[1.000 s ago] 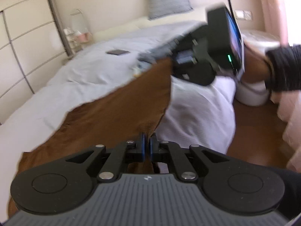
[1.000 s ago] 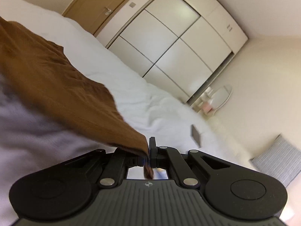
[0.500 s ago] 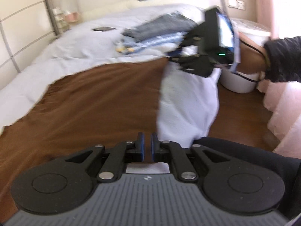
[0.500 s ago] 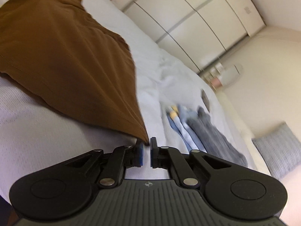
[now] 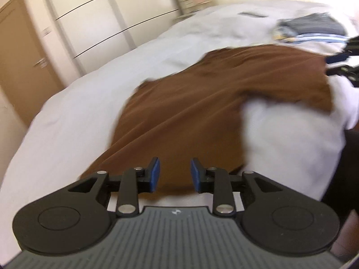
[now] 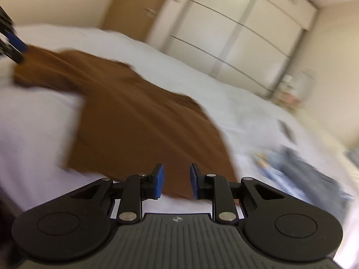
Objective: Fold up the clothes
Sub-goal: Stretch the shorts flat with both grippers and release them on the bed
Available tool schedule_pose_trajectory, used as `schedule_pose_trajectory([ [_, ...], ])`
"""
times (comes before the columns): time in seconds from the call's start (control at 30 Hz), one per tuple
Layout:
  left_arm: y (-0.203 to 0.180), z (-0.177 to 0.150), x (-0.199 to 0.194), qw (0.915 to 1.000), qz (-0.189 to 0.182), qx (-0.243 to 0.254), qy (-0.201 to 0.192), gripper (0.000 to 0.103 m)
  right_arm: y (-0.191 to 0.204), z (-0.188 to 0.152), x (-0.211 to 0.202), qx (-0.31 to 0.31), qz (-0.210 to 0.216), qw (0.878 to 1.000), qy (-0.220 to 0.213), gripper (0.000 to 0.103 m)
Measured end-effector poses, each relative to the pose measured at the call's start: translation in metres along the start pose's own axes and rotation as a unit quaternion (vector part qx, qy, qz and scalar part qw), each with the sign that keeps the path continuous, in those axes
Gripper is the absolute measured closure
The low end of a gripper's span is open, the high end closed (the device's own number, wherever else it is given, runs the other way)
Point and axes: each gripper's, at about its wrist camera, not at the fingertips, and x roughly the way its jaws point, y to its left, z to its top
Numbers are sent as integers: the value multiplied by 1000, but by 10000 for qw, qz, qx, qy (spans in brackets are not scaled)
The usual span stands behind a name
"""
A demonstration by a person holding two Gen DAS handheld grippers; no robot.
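A brown garment (image 5: 202, 103) lies spread on the white bed (image 5: 78, 116), its near edge hanging over the bedside. It also shows in the right wrist view (image 6: 139, 121). My left gripper (image 5: 174, 173) is open and empty just above the garment's near edge. My right gripper (image 6: 176, 180) is open and empty over the other near corner. The right gripper also shows at the right edge of the left wrist view (image 5: 343, 62), and the left gripper at the left edge of the right wrist view (image 6: 11, 44). Both views are blurred.
A pile of folded blue and grey clothes (image 5: 311, 28) lies further up the bed, also in the right wrist view (image 6: 300, 168). A dark phone (image 6: 286, 129) lies on the bed. White wardrobes (image 5: 112, 18) and a brown door (image 5: 22, 51) stand behind.
Both grippers were shut on the brown garment, holding it up; they laid it on the bed and have now opened and let go.
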Motion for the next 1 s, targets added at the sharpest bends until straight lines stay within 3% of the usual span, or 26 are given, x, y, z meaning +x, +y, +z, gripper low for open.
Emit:
schedule_pose_trajectory([
  [0.17, 44, -24, 8, 9976, 625, -212, 213, 77, 61, 45, 16, -277, 1136, 9927, -314, 78],
  [0.37, 65, -36, 23, 9967, 796, -71, 112, 71, 137, 98, 25, -848, 1737, 9793, -598, 64],
  [0.47, 67, -39, 28, 9968, 795, 44, 6, 70, 170, 115, 31, -1112, 1981, 9720, -597, 64],
  [0.57, 68, -40, 35, 9970, 754, 145, -101, 70, 198, 121, 34, -1365, 1992, 9689, -536, 64],
  [0.7, 69, -44, 38, 9960, 809, 351, -174, 69, 202, 122, 49, -1603, 1781, 9701, -387, 70],
  [0.77, 72, -48, 38, 9957, 824, 365, -196, 68, 208, 121, 49, -1729, 1719, 9694, -293, 82],
  [0.8, 74, -49, 38, 9957, 827, 355, -200, 68, 208, 119, 49, -1780, 1696, 9689, -272, 97],
  [0.83, 76, -51, 39, 9959, 825, 324, -196, 67, 208, 117, 49, -1829, 1673, 9685, -251, 100],
  [1.0, 83, -56, 40, 9965, 782, 200, -213, 67, 191, 110, 38, -1672, 1659, 9714, -283, 100],
])
